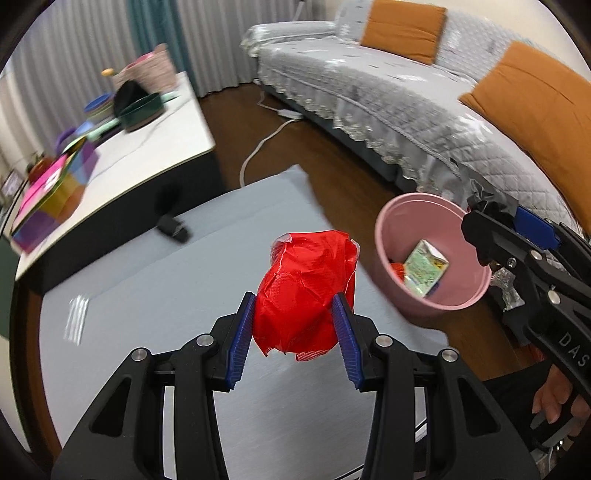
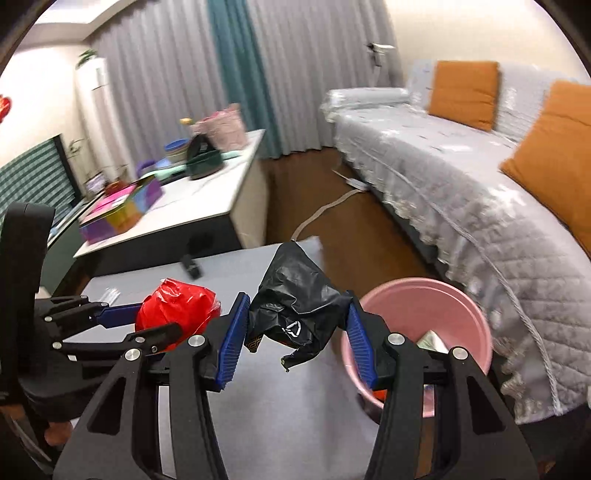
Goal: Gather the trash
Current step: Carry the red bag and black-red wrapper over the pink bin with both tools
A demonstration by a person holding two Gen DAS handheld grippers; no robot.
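Observation:
My left gripper (image 1: 295,334) is shut on a crumpled red plastic bag (image 1: 306,291), held in the air above a grey mat (image 1: 147,295). The right wrist view shows that same left gripper (image 2: 147,325) with the red bag (image 2: 177,306) at the lower left. My right gripper (image 2: 295,336) is shut on a crumpled black plastic bag (image 2: 295,295), also lifted off the mat. A pink bin (image 1: 402,266) stands on the floor to the right of the mat, with a small carton (image 1: 424,269) and something red inside. In the right wrist view the pink bin (image 2: 458,306) sits just right of my right gripper.
A grey quilted sofa (image 1: 388,99) with orange cushions (image 1: 402,29) runs along the right. A low white table (image 1: 155,147) with boxes and bowls stands at the left. A white cable (image 1: 258,147) lies on the wooden floor. A small black object (image 1: 171,227) rests on the mat.

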